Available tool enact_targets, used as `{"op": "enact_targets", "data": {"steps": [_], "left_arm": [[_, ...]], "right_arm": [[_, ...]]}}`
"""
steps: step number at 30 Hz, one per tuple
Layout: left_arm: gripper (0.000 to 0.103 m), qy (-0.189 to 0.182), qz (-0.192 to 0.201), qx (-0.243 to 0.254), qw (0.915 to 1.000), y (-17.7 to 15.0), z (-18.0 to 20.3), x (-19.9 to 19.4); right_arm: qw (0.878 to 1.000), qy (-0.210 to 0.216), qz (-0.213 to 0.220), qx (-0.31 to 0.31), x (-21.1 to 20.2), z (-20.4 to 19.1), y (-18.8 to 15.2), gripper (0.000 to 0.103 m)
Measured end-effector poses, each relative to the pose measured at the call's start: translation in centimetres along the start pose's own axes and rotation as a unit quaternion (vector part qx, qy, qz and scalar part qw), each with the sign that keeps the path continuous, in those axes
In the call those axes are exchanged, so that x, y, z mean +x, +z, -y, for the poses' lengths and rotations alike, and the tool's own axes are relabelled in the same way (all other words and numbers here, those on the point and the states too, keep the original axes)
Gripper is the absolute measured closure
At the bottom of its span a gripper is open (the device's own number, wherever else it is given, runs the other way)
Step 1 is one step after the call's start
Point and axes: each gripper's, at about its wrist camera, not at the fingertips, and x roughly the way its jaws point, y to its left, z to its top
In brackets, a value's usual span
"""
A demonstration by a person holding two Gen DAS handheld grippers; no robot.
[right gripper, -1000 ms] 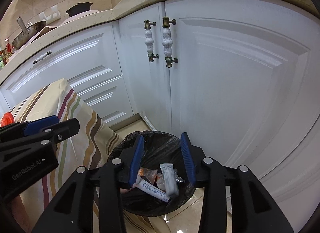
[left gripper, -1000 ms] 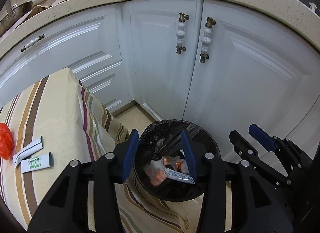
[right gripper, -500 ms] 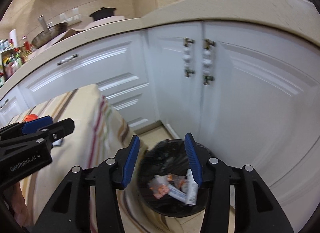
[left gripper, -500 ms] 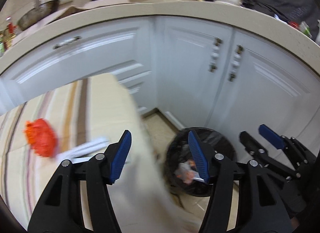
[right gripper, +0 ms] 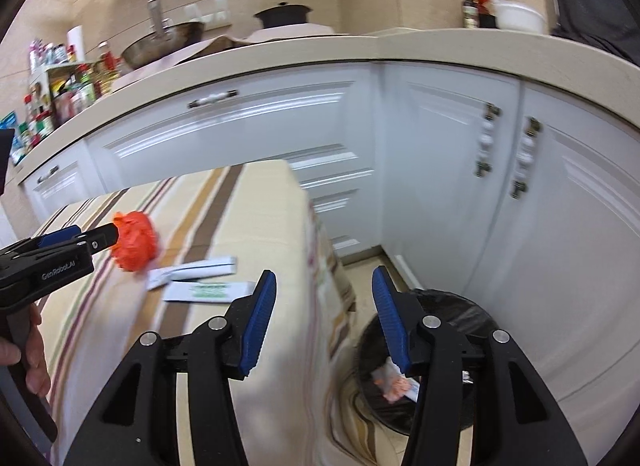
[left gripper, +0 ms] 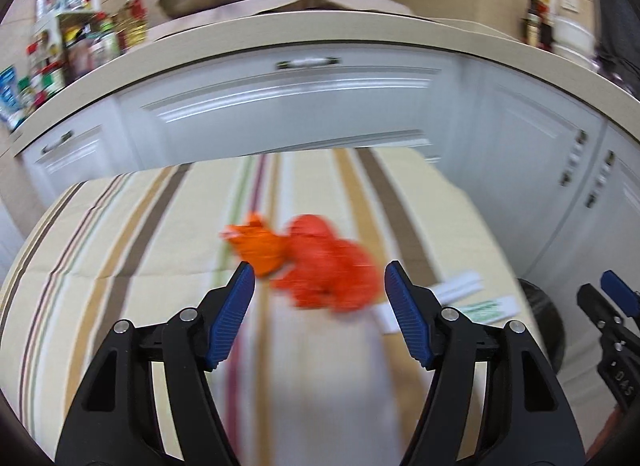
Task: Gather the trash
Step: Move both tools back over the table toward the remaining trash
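Observation:
Crumpled red-orange trash [left gripper: 320,270] lies on the striped tablecloth [left gripper: 120,266], blurred, just ahead of my open, empty left gripper [left gripper: 320,286]. It also shows in the right wrist view [right gripper: 134,242]. Two white paper wrappers [right gripper: 200,278] lie to its right, also seen in the left wrist view [left gripper: 476,298]. A black-lined trash bin [right gripper: 460,314] stands on the floor beside the table, with wrappers inside. My right gripper [right gripper: 324,290] is open and empty, above the table's right edge and the bin.
White kitchen cabinets [right gripper: 440,169] with a beige countertop [left gripper: 320,33] curve behind the table. A pan, a pot and bottles stand on the counter. The left gripper's body [right gripper: 48,262] shows at the left of the right wrist view.
Both grippers have swung left from over the bin toward the table. The left one now faces the red-orange trash. The right one still has the bin at its right.

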Motion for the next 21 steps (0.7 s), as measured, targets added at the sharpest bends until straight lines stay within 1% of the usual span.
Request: {"op": "enact_targets", "data": {"steps": [2, 5, 7, 9, 17, 21], "left_arm": [[0.037, 0.010, -0.002, -0.008, 0.9999, -0.1, -1.8, 0.0], [0.037, 0.021, -0.003, -0.016, 0.9997, -0.4, -3.7, 0.0], [0.037, 0.024, -0.005, -0.021, 0.9995, -0.6, -4.6, 0.0], [0.037, 0.024, -0.008, -0.026, 0.9993, -0.9, -5.2, 0.1], [0.037, 0.026, -0.009, -0.034, 0.9990, -1.1, -6.4, 0.2], [0.037, 0.024, -0.011, -0.040, 0.9988, -1.1, -6.5, 0.4]], "right_arm": [[1.000, 0.008, -0.004, -0.011, 0.4, -1.3, 0.2, 0.053], [0.998, -0.004, -0.015, -0.058, 1.1, -3.3, 0.6, 0.053], [0.999, 0.008, -0.013, -0.052, 1.2, -3.7, 0.9, 0.053], [0.999, 0.019, -0.022, -0.040, 1.7, -3.9, 1.3, 0.053], [0.998, 0.021, -0.033, -0.048, 2.4, -5.6, 1.6, 0.053], [0.997, 0.024, -0.050, -0.048, 3.2, -5.8, 1.5, 0.053]]}}
